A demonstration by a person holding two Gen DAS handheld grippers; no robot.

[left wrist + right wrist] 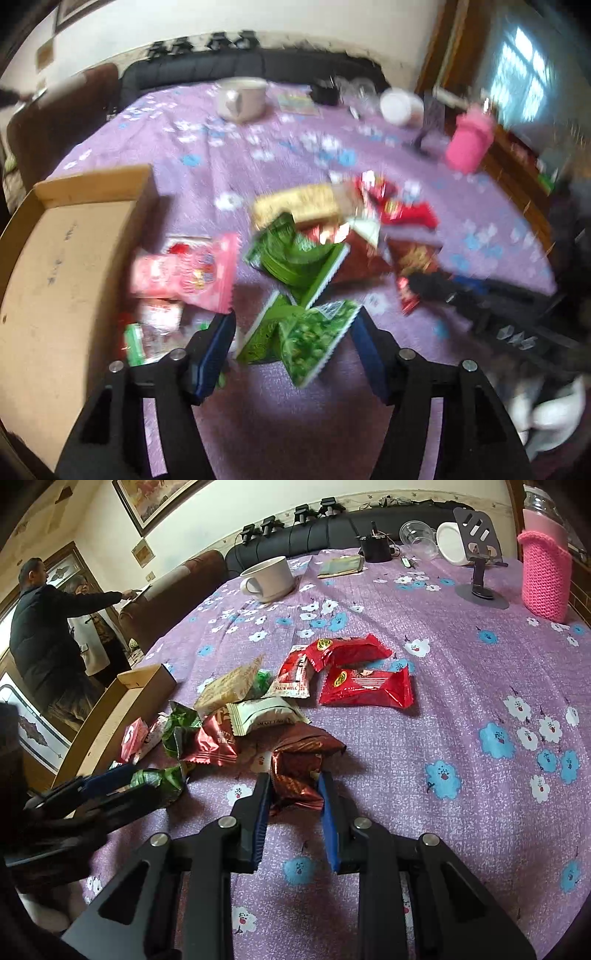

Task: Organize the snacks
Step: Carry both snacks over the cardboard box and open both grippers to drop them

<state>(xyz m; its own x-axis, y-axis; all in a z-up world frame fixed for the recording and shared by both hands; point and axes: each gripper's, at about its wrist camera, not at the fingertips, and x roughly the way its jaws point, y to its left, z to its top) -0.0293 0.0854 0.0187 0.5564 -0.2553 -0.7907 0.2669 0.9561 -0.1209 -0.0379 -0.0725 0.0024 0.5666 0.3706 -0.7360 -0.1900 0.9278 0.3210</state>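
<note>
Snack packets lie heaped on the purple flowered tablecloth. In the blurred left wrist view my left gripper is shut on a crumpled green packet, which stands between the blue pads; the right wrist view shows that gripper at the left edge with the green packet at its tips. My right gripper is shut on a dark red foil packet near the pile's front. Two bright red packets, a white-and-green one and a beige one lie loose. A pink packet rests beside the cardboard box.
The open cardboard box stands at the table's left edge. At the far side are a white mug, a phone stand and a bottle in a pink knitted sleeve. Two people stand beyond the left edge by a sofa.
</note>
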